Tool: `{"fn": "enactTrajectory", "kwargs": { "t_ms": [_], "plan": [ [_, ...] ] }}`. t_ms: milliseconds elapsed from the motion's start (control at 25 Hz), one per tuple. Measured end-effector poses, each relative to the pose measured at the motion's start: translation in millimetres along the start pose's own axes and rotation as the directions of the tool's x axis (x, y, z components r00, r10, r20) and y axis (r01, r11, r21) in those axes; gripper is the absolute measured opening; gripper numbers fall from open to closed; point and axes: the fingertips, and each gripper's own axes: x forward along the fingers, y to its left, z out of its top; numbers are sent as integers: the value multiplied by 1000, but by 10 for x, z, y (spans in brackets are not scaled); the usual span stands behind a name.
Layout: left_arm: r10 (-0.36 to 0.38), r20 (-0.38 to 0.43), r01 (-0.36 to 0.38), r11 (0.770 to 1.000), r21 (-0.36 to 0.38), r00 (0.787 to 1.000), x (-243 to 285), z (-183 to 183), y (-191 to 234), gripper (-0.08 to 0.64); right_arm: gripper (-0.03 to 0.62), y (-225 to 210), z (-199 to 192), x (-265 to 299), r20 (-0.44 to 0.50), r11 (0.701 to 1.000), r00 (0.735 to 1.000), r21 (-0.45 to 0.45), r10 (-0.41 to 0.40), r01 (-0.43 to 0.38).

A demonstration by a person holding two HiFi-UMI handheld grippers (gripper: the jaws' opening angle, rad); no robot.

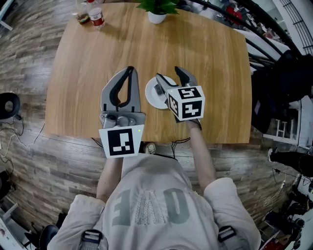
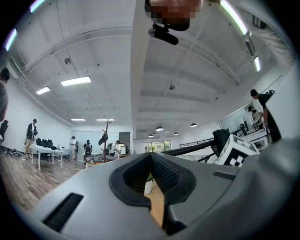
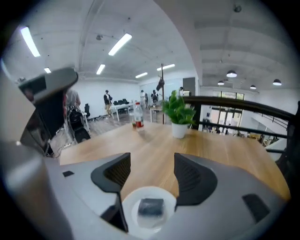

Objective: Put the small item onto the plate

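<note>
A small white plate [image 1: 152, 99] sits on the wooden table [image 1: 205, 63] near its front edge. A small dark block [image 1: 159, 90] lies flat in the middle of the plate [image 3: 136, 224]. My right gripper [image 1: 169, 73] hovers just above it, open, with one jaw on each side and nothing held. In the right gripper view the block [image 3: 151, 206] shows below the spread jaws of that gripper [image 3: 151, 164]. My left gripper [image 1: 130, 69] is beside the plate on its left, shut and empty. The left gripper view tilts up, with that gripper [image 2: 151, 161] closed.
A potted green plant [image 1: 157, 16] stands at the table's far edge, seen too as the plant [image 3: 179, 123]. A bottle [image 1: 96, 14] stands at the far left corner. Dark bags and gear [image 1: 283, 83] lie on the floor to the right.
</note>
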Motion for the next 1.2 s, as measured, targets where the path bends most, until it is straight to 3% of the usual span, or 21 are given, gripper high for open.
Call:
{"fn": "enactTrajectory", "kwargs": {
  "t_ms": [120,240,280,360,440,520,640,720,840,1200],
  "plan": [
    [-6,22,5,1000,8,1000,-13,145,-54,9,301,26,604,-384,180,1000,984,-16,-14,17],
    [-13,30,11,999,40,999,17,354,-83,9,284,80,1112,-850,350,999,936,-21,-38,48],
    [-16,43,13,998,55,999,33,454,-87,9,227,88,1249,-1020,404,997,913,-16,-58,70],
    [-15,78,9,997,77,997,42,670,-83,9,45,80,1475,-1388,513,992,850,13,-117,128],
    [-10,117,1,997,72,993,8,877,-74,9,18,80,1624,-1739,604,984,780,47,-166,172],
    [-13,151,5,999,54,988,-51,1047,-82,9,17,91,1682,-2023,660,978,725,75,-194,194],
    [-34,175,28,999,37,984,-160,1181,-160,9,17,66,1610,-2343,690,968,683,114,-238,222],
    [-54,178,47,998,44,983,-206,1197,-238,9,17,31,1517,-2479,690,960,673,120,-265,255],
    [-78,184,67,996,65,980,-215,1211,-323,9,17,20,1402,-2523,672,950,686,91,-279,297],
    [-95,198,82,994,75,976,-238,1234,-454,9,17,42,1281,-2571,660,954,700,92,-274,286]
  ]
}}
